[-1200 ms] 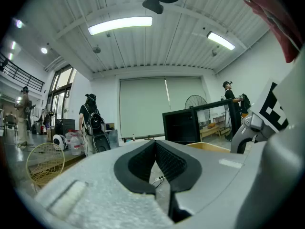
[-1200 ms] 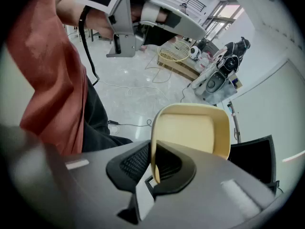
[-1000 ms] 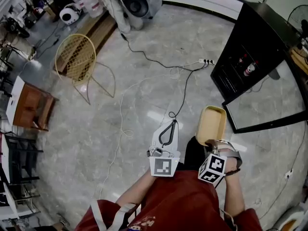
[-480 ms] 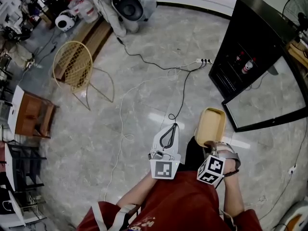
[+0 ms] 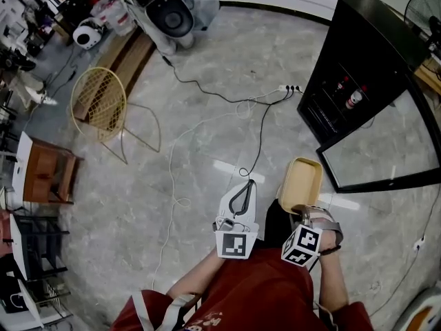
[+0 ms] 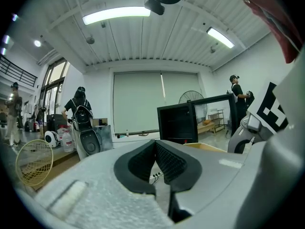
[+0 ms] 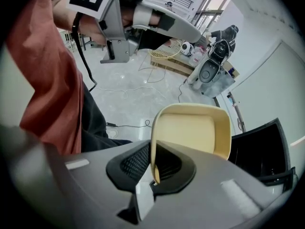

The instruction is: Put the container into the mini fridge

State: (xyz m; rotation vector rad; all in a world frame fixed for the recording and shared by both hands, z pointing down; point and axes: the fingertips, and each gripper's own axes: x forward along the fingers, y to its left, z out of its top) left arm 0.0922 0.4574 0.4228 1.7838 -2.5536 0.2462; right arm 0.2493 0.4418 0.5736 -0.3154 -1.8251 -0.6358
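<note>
A pale yellow container point(image 5: 301, 182) hangs over the marble floor in front of me, with my right gripper point(image 5: 301, 212) shut on its near rim. In the right gripper view the container point(image 7: 193, 128) stands on edge and its rim sits pinched between the pads of my right gripper point(image 7: 153, 165). The black mini fridge point(image 5: 355, 67) stands ahead to the right with its glass door point(image 5: 386, 150) swung open toward me; bottles show inside. My left gripper point(image 5: 240, 193) is beside the container, to its left. In its own view the left gripper point(image 6: 156, 144) is shut and holds nothing.
A white cable runs across the floor to a power strip point(image 5: 291, 87) near the fridge. A yellow wire chair point(image 5: 100, 102) and a wooden stand point(image 5: 43, 171) are on the left. A scooter point(image 5: 165, 16) is parked far ahead. People point(image 6: 79, 109) stand in the background.
The floor, chair and scooter have drifted slightly left in the head view. Both grippers and the held container keep the same pose relative to me.
</note>
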